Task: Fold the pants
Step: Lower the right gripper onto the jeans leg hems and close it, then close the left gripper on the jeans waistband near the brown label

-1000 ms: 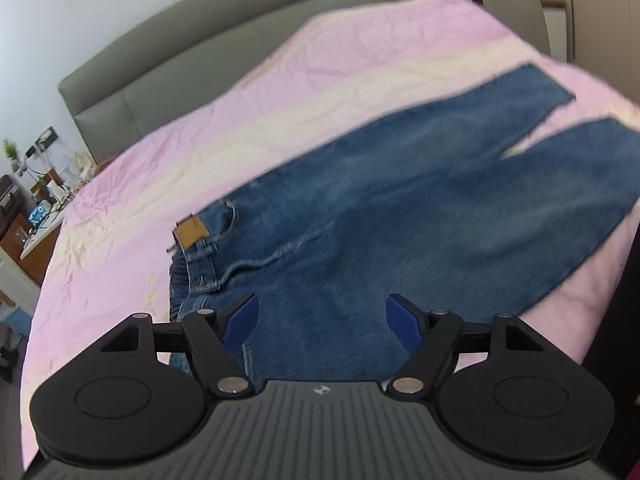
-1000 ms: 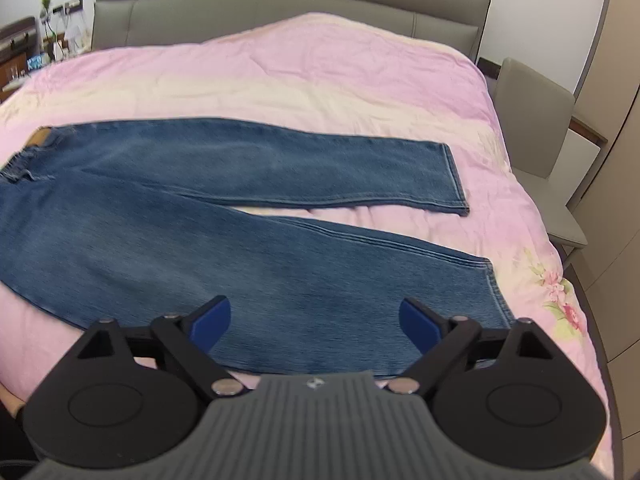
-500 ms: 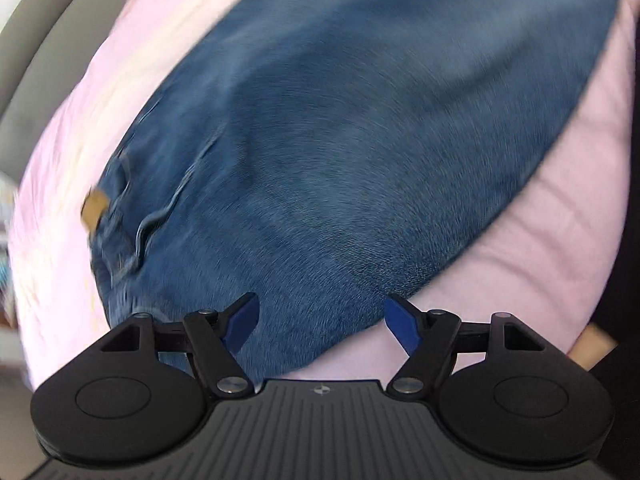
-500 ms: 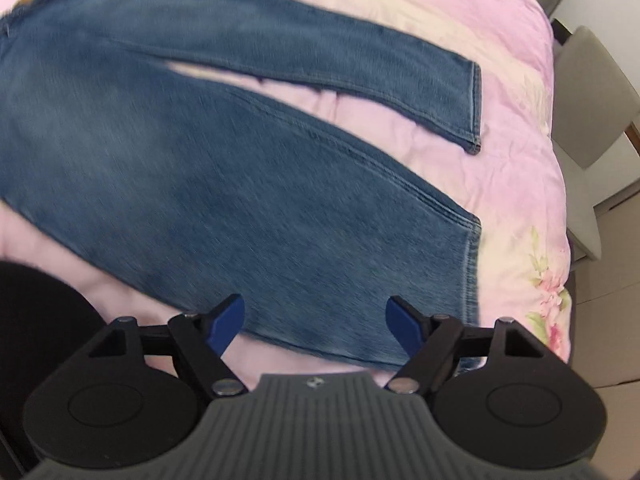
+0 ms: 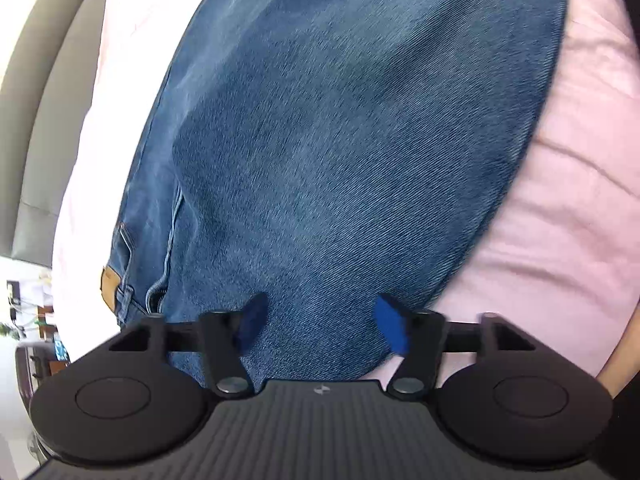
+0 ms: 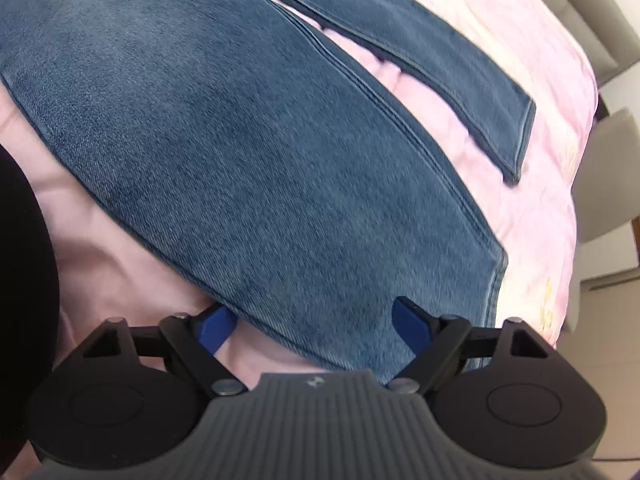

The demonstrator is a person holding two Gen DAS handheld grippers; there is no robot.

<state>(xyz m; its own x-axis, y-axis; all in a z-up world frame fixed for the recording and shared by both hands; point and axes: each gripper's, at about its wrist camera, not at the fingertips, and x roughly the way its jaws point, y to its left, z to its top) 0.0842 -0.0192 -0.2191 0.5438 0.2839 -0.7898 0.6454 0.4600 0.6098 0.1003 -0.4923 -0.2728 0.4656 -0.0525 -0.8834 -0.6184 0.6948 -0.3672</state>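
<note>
Blue jeans (image 5: 340,140) lie flat on a pink bedspread (image 5: 568,220), legs spread apart. My left gripper (image 5: 320,324) is open, low over the near edge of the jeans' upper part, close to the waistband with its tan patch (image 5: 109,286). My right gripper (image 6: 316,324) is open, low over the near edge of the near leg (image 6: 248,152), close to its hem (image 6: 494,280). The far leg (image 6: 440,60) lies beyond. Neither gripper holds cloth.
The grey padded headboard (image 5: 36,92) stands at the left of the left wrist view. A grey chair (image 6: 604,176) stands beside the bed at the right. The bedspread (image 6: 520,12) stretches beyond the jeans. A dark shape (image 6: 20,280), the person, is at the left.
Both grippers have dropped and tilted down toward the near edge of the jeans; the cloth now fills both views. Both stay open. The jeans have not moved.
</note>
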